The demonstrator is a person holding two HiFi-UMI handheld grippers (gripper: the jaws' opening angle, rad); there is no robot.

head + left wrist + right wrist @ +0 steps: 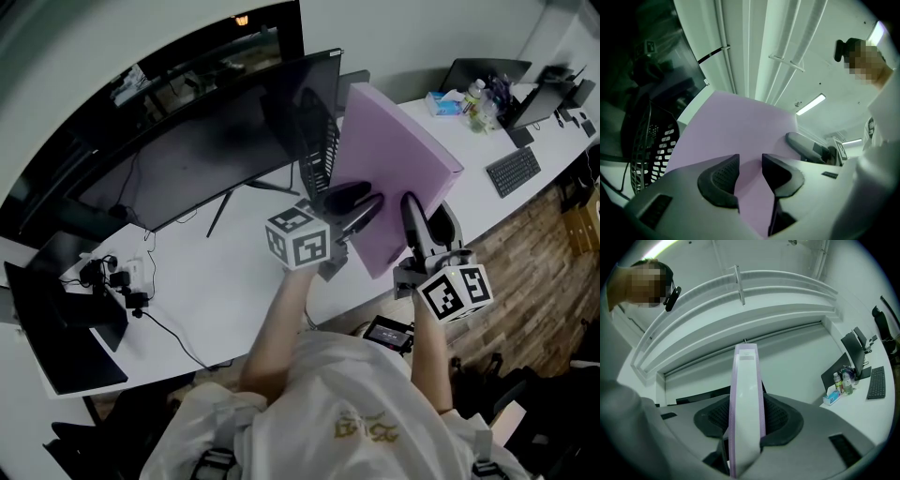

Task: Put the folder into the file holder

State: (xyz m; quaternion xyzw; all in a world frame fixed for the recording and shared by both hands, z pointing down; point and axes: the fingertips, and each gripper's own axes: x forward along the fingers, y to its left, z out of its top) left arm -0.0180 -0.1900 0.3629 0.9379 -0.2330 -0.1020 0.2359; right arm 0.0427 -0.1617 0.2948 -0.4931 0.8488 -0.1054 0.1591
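Two grippers, one purple folder [394,178], one black mesh file holder [319,159], one curved monitor [206,141], one keyboard [513,171], one white desk [234,281].

Folder is up in the air over the desk's near edge, tilted, upper end leaning away from the person. It is not in the file holder.

Right gripper [427,225] is clamped on the folder's near lower edge. In the right gripper view the narrow white-and-purple edge stands upright between both pads.

Left gripper [356,208] has its jaws apart and clamps nothing. They lie along the folder's broad left face, purple showing through the gap.

File holder stands on the desk by the monitor, just behind the left gripper and left of the folder.
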